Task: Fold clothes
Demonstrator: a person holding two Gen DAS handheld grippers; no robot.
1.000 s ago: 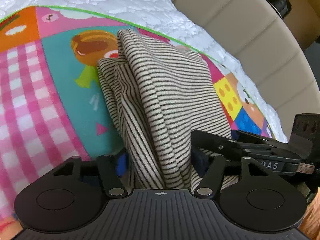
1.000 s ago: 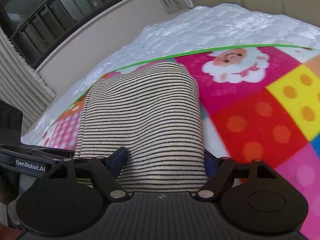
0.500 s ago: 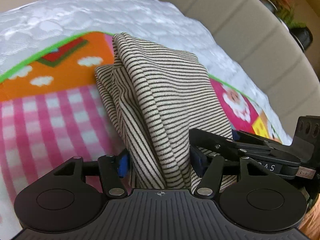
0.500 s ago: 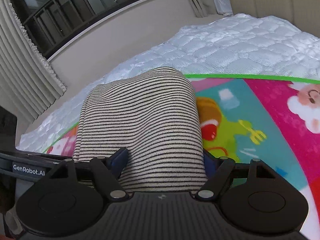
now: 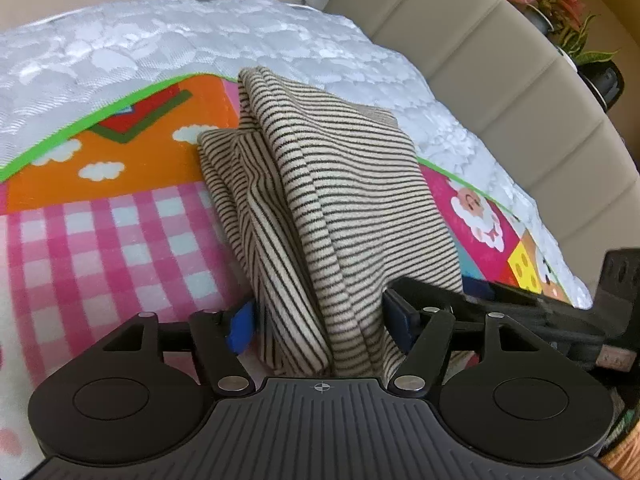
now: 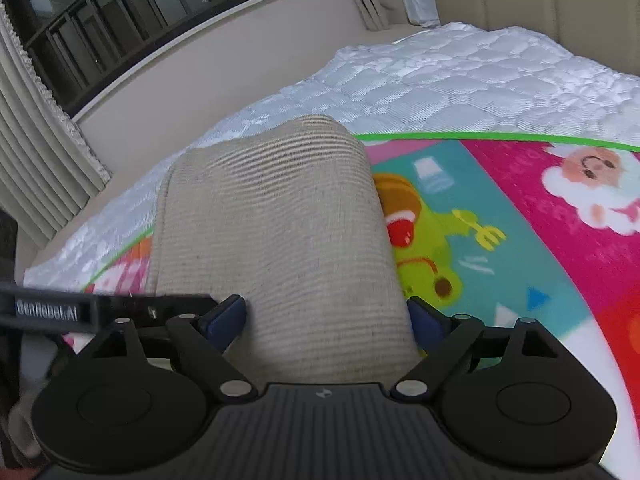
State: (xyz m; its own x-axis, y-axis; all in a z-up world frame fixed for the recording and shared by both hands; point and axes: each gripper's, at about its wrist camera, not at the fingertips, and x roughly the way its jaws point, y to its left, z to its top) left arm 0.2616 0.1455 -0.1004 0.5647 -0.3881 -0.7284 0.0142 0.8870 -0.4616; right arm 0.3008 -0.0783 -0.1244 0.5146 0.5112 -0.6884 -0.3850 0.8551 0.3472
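A folded cream garment with thin dark stripes hangs bunched from both grippers above a colourful play mat. My left gripper is shut on its near edge, with cloth pinched between the blue pads. My right gripper is shut on the same garment, which is blurred in the right wrist view. The right gripper's body shows at the right of the left wrist view, close beside the left one.
The mat lies on a white quilted mattress. A beige padded headboard and potted plants stand at the far right. A window with railing and a curtain lie beyond the bed.
Both grippers have carried the held garment across the mat toward its green-edged far side. The right wrist view is now motion-blurred. The grips are unchanged.
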